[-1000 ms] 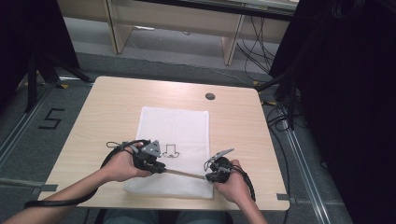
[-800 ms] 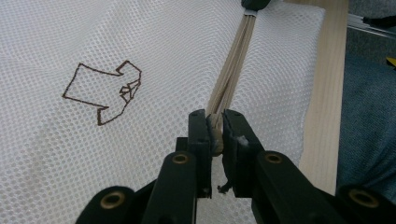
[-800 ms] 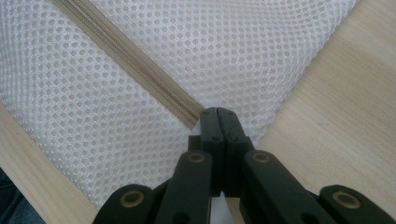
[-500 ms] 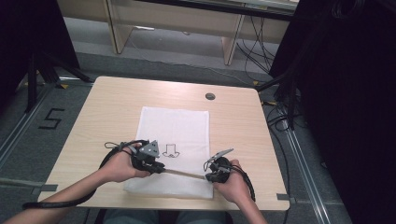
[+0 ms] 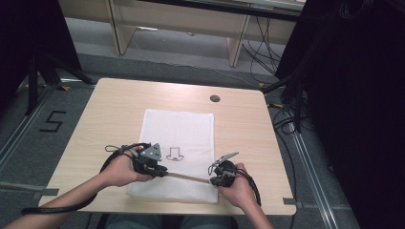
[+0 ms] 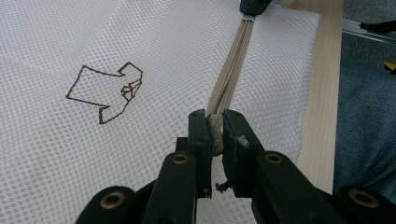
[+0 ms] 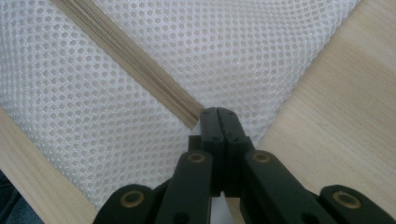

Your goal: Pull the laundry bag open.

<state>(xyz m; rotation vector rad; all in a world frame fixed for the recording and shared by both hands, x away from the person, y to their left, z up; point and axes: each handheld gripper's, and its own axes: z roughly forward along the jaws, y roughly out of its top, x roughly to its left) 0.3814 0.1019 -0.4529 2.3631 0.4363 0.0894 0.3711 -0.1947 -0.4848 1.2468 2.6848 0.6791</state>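
Observation:
A white mesh bag (image 5: 179, 138) lies flat on the wooden table (image 5: 114, 109), with a small brown outline stitched on it (image 5: 175, 153) (image 6: 105, 93). A beige zipper (image 5: 187, 176) (image 6: 233, 65) (image 7: 126, 56) runs along its near end, stretched taut between both grippers. At the zipper's left end my left gripper (image 5: 163, 173) (image 6: 215, 126) is shut on it, with a beige lump of zipper pinched between the jaws. My right gripper (image 5: 213, 178) (image 7: 218, 114) is shut on the mesh bag's edge at the zipper's right end, and shows far off in the left gripper view (image 6: 254, 5).
A round cable hole (image 5: 215, 98) sits near the table's far edge. The bag's near end lies close to the table's front edge. Bare wood flanks the bag on both sides. Dark equipment and cables (image 5: 296, 95) stand off the table at the right.

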